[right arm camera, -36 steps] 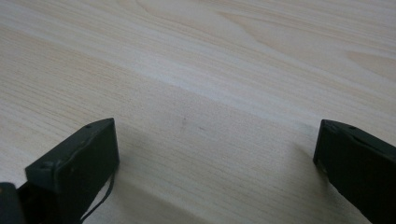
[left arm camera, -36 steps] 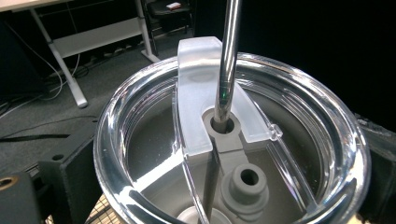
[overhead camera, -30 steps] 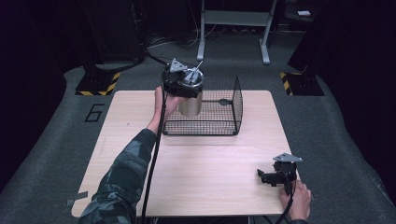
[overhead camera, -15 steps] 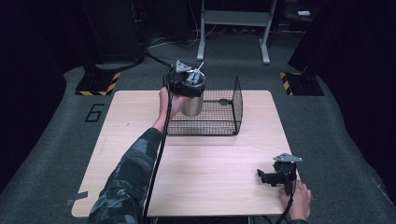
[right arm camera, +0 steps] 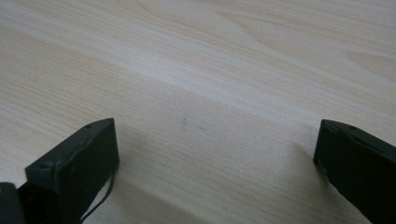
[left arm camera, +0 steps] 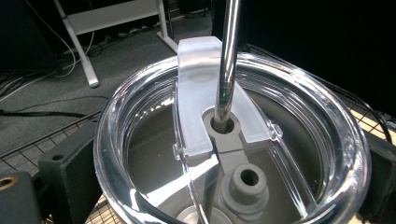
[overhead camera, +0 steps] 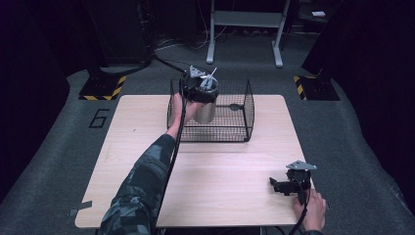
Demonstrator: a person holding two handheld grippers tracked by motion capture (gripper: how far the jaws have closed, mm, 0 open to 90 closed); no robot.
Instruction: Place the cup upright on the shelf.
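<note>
The left gripper (overhead camera: 201,88) holds a metal cup (overhead camera: 204,110) by its top, one jaw on each side of the clear lid (left arm camera: 233,140). A metal straw (left arm camera: 227,60) sticks up through the lid. The cup is inside the wire basket (overhead camera: 235,132), at its left side. I think it is almost set down; letting go is left. The right gripper (overhead camera: 284,186) rests on the table (overhead camera: 220,196), jaws wide apart, holding nothing
</note>
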